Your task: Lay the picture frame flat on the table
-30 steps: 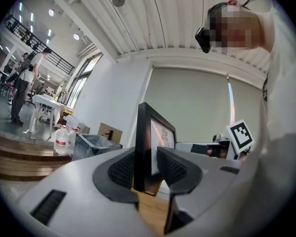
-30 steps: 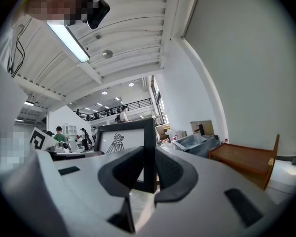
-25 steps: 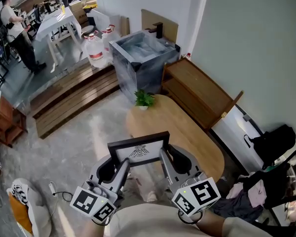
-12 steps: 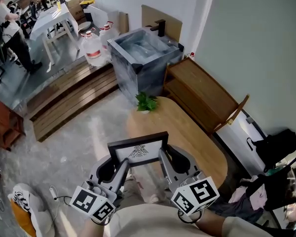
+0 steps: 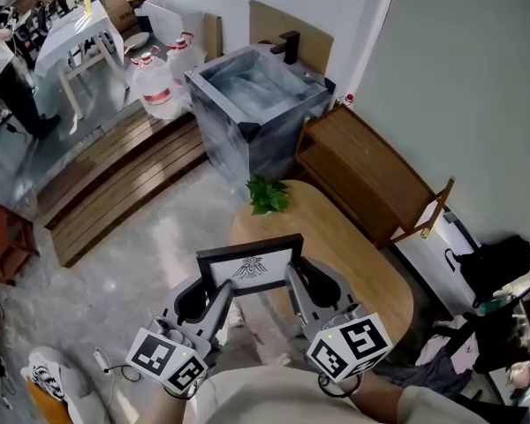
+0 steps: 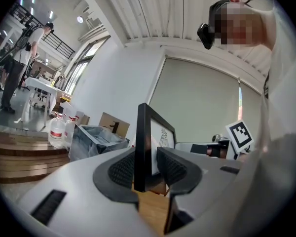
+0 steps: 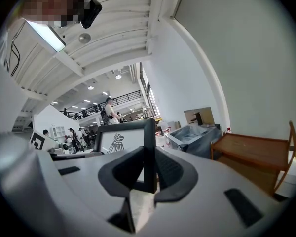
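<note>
A long slatted wooden platform [image 5: 115,175] runs across the concrete floor at the far left, and beside it stands a big grey marbled tub [image 5: 256,104] with a black tap on its far rim. To the right of the tub a low wooden bench [image 5: 371,175] lies along the pale wall. Nearer the person is the oval wooden table [image 5: 353,254], and its top is bare apart from one small potted plant [image 5: 269,195] at its far end, which stands just beyond the picture frame [image 5: 251,268] in the head view. A white table [image 5: 71,38] and two water jugs [image 5: 155,82] sit further back at the upper left, and a black bag [image 5: 495,268] lies on the floor at the right. The frame is in the air above the near end of the oval table, not resting on it. It stands upright on its long edge, with its long axis running from left to right between the grippers and its white printed face turned toward the person. The left gripper [image 5: 210,291] is clamped on the frame's left rail and the right gripper [image 5: 302,285] on its right rail, each with the black edge pinched between its pads. There are one frame, two grippers, one plant and two jugs.
</note>
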Demonstrator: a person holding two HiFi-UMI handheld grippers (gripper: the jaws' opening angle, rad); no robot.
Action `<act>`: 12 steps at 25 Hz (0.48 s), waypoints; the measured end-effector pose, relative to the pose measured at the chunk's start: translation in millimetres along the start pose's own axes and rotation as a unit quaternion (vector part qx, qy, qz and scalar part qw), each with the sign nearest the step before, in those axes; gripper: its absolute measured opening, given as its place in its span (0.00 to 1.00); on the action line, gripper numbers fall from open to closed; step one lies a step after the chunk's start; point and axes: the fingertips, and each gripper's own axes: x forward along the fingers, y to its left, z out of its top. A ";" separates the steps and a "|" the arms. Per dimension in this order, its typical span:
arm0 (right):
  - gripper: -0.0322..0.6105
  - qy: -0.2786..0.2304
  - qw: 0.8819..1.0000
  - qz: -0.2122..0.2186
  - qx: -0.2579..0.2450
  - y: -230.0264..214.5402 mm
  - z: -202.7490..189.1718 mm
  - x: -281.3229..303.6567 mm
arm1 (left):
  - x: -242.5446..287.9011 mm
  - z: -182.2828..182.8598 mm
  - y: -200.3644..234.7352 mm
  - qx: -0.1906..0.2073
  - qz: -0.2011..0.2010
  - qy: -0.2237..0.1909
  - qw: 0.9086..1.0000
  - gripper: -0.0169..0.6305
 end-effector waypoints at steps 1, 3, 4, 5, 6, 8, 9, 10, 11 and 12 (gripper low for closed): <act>0.13 0.002 1.000 -0.004 0.000 -0.7 1.8 11.7 | 5.1 3.7 10.7 -0.001 -0.003 0.002 1.000 0.20; 0.13 0.006 1.000 -0.010 -0.001 -1.2 5.6 35.3 | 14.4 10.6 32.8 -0.007 -0.010 0.007 1.000 0.20; 0.13 0.008 1.000 -0.013 -0.002 -1.2 7.6 46.9 | 19.0 14.0 43.8 -0.011 -0.014 0.009 1.000 0.20; 0.13 0.010 1.000 -0.016 -0.004 -1.4 9.9 58.2 | 23.8 17.4 54.6 -0.016 -0.018 0.011 1.000 0.20; 0.13 0.011 1.000 -0.020 -0.005 -1.9 12.3 69.3 | 28.9 20.9 65.0 -0.021 -0.022 0.013 0.999 0.20; 0.13 0.012 1.000 -0.028 -0.005 -3.9 16.5 90.3 | 39.6 27.8 84.5 -0.027 -0.031 0.019 0.999 0.20; 0.13 0.013 0.999 -0.033 -0.003 -4.9 18.1 100.0 | 44.8 31.2 93.6 -0.027 -0.035 0.022 0.999 0.20; 0.13 0.014 0.999 -0.037 0.000 -5.4 19.6 109.0 | 49.3 34.8 102.2 -0.027 -0.040 0.026 0.998 0.20; 0.13 0.014 0.999 -0.042 0.002 -5.4 21.3 117.4 | 53.3 38.5 110.5 -0.027 -0.044 0.029 0.998 0.20; 0.13 0.013 0.999 -0.046 0.002 -5.1 22.9 125.2 | 56.8 42.1 118.3 -0.025 -0.048 0.032 0.998 0.20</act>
